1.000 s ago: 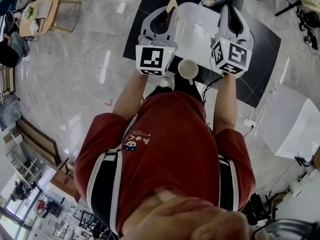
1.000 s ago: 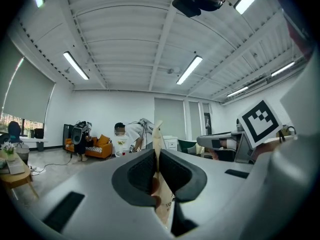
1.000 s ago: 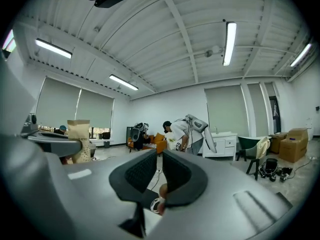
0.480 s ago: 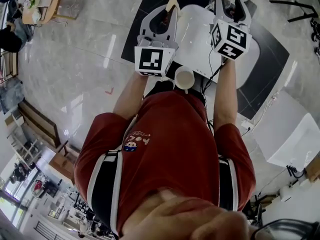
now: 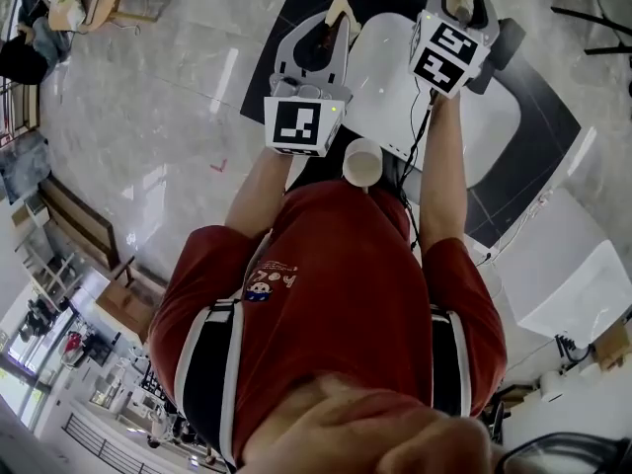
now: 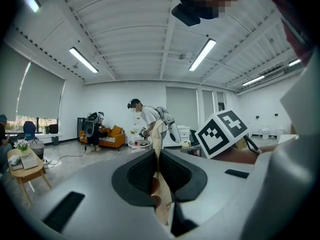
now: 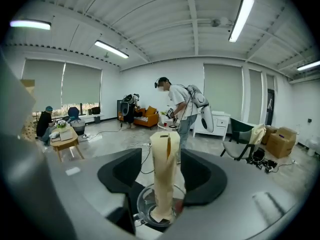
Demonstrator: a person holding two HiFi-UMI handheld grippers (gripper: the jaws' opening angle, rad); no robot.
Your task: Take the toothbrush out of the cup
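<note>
Head view: both forearms stretched straight up the frame from the red-shirted torso to the white table (image 5: 395, 67) at upper centre. The right arm reaches further, almost to the top edge.

Right gripper (image 7: 161, 171): jaws released and wide, having just been opening. They sit either side of the paper-wrapped toothbrush (image 7: 164, 149), pads not pressing it. The toothbrush stands upright in the clear glass cup (image 7: 142, 206), lower centre of the right gripper view, bottom end resting in the cup. In the head view this gripper is at the top right of centre, marker cube facing the camera, cream tip of the toothbrush poking up between its jaws.

Left gripper (image 6: 156, 159): clenched on a thin cream paper packet (image 6: 162, 199), which runs edge-on through the pads and sticks out above and below them. In the head view it is upper centre-left, over the left edge of the table, roughly level.

A white cup (image 5: 362, 163) sits at the table's near edge, between the two forearms, touched by neither gripper.
</note>
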